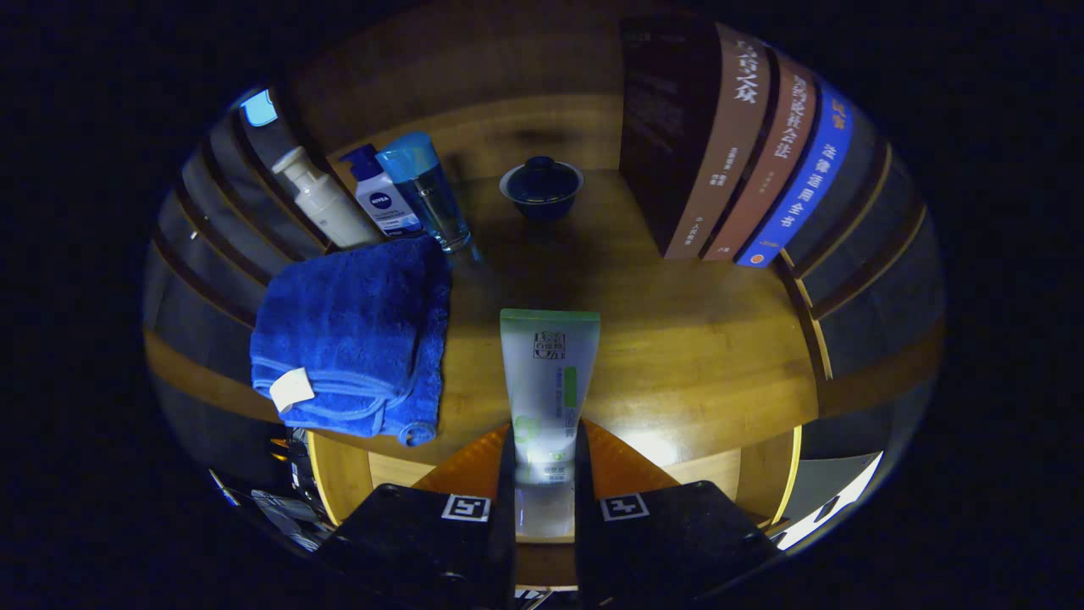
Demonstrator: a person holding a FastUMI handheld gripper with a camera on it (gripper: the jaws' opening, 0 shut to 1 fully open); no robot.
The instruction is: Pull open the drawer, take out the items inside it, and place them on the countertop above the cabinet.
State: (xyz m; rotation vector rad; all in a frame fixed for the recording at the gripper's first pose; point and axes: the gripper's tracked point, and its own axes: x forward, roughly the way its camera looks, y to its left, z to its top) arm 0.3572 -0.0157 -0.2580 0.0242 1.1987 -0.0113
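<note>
Clamped between the tongs (pixel 544 474), a white squeeze tube with green cap end (pixel 549 381) hangs over the wooden surface (pixel 694 356) (apparently mid-delivery, not yet released); the folded blue towel (pixel 351 335) already lies there.

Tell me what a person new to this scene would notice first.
First comes the white tube with a green end, gripped between the fingers of the tool and held above the wooden countertop. Next is the folded blue towel lying to the left of the tube. Beyond the tube a small dark lidded bowl stands, with three upright books to its right and three bottles to its left.
</note>
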